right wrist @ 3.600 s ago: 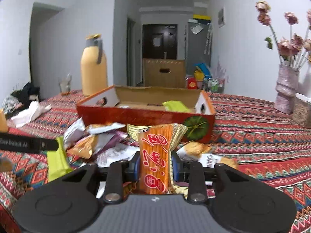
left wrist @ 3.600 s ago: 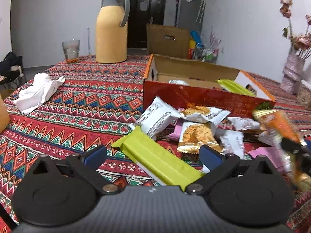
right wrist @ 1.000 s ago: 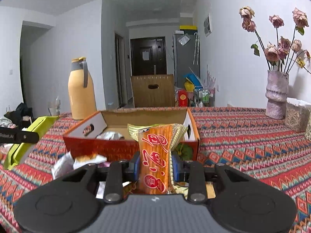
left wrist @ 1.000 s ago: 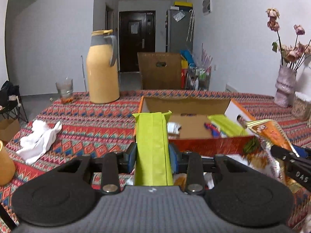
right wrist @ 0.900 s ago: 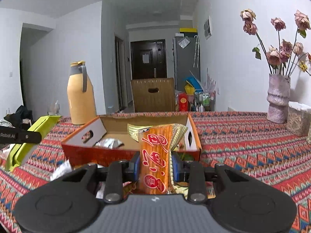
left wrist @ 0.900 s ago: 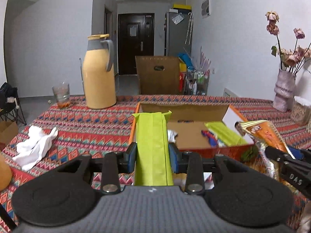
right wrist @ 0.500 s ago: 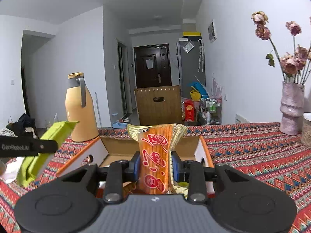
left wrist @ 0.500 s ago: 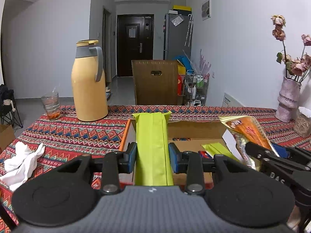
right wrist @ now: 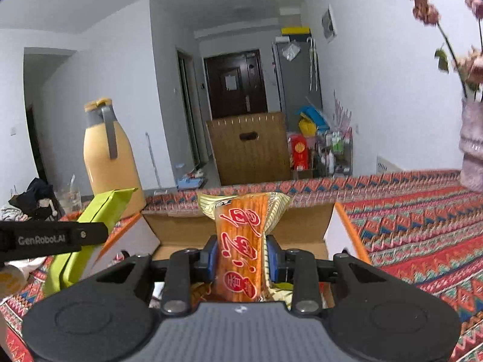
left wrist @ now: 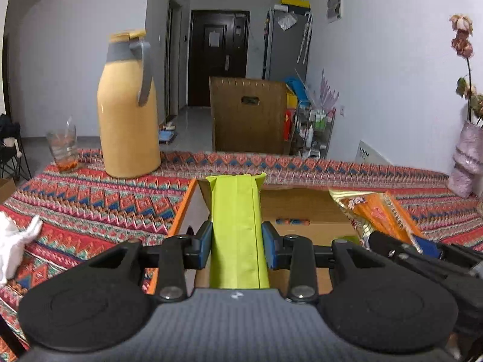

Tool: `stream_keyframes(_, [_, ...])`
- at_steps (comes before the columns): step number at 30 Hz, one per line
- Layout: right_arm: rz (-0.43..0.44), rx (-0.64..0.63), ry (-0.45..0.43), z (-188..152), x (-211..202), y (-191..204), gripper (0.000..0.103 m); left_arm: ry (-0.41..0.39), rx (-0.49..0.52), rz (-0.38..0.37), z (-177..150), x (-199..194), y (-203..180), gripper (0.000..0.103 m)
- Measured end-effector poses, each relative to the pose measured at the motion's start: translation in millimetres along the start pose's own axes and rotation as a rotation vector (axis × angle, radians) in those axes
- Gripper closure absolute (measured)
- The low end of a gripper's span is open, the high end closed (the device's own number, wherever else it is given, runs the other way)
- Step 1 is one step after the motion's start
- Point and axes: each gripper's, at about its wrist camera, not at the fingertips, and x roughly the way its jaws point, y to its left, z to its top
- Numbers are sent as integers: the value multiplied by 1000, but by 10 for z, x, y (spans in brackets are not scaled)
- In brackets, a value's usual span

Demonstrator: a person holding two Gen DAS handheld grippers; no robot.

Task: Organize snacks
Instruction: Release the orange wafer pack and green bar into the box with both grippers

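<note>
- Right now the left gripper (left wrist: 237,238) has its blue pads closed tight against the sides of a long lime-green foil snack packet (left wrist: 237,223), which stands up between the jaws and leans forward over the near left corner of the open orange-edged cardboard box (left wrist: 302,208).
- Beside it, the right gripper (right wrist: 241,256) is likewise clamped on an orange-and-cream plastic snack packet with red characters (right wrist: 241,241), held upright over the near edge of the same box (right wrist: 332,232).
- Both packets look to be above the box mouth, so the step in hand is most likely the drop; carry each a little further in first, so that its lower end clears the near wall.
- Lower before letting go: soft packets that fall from height can bounce or land on a flap.
- Keep the two grippers apart, since the right one sits close at the left one's side and the packets could brush.
- Part one pair of jaws at a time, and aim for bare cardboard floor, not the small items already lying inside.
- Mind the patterned red woven tablecloth (left wrist: 90,205) when pulling back; the fingers could snag it.
</note>
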Motion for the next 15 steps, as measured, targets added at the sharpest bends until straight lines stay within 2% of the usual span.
stream_keyframes(4, [0, 10, 42, -52, 140, -27, 72, 45, -11, -5, -60, 144, 60, 68])
stream_keyframes(9, [-7, -2, 69, -118, 217, 11, 71, 34, -16, -10, -99, 111, 49, 67])
stream_keyframes(10, [-13, -3, 74, -127, 225, 9, 69, 24, -18, -11, -99, 93, 56, 64])
stream_keyframes(11, [-17, -6, 79, -130, 231, 12, 67, 16, -22, -16, -98, 68, 66, 53])
stream_keyframes(12, [-21, -6, 83, -138, 229, 12, 59, 5, -29, -17, -93, 44, 78, 47])
stream_keyframes(13, [-26, -7, 86, -148, 215, 16, 51, -7, -32, -15, -89, 20, 86, 34])
stream_keyframes(14, [-33, -10, 86, -155, 202, 18, 47, -18, -35, -9, -84, 0, 93, 20])
stream_keyframes(15, [-39, -12, 80, -159, 178, 19, 42, -28, -42, -6, -71, -13, 103, 13])
